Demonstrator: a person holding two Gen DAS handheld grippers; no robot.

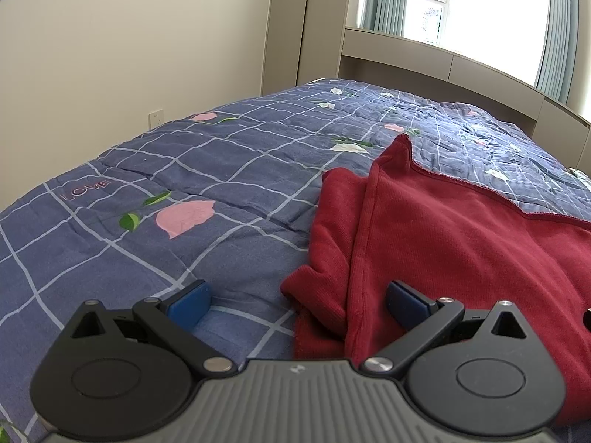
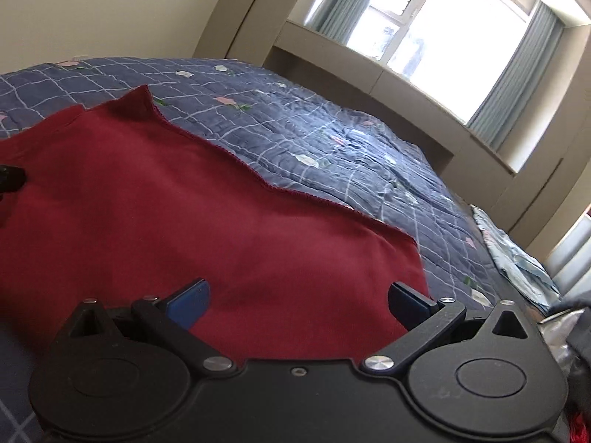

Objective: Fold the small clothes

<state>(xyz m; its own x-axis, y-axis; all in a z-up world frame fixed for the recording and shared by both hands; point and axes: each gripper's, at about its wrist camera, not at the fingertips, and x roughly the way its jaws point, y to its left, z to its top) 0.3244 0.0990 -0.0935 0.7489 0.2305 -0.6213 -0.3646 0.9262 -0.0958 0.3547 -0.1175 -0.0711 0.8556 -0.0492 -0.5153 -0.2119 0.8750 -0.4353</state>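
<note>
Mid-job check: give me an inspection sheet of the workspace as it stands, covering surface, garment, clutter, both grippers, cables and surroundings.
Surface: bed under a blue checked quilt with flower prints, rumpled toward the window side.
Job's things: red garment lying on the quilt, mostly flat, one flap folded over at its left edge.
Clutter: pale blue cloth bunched at the bed's far right edge; dark and shiny items beyond it, too cut off to identify.
Grippers: left gripper open, low over the garment's left edge, holding nothing; right gripper open over the garment, holding nothing.
Cables: nothing seen.
Surroundings: cream wall with a socket, beige cabinets, window with blue-grey curtains.
</note>
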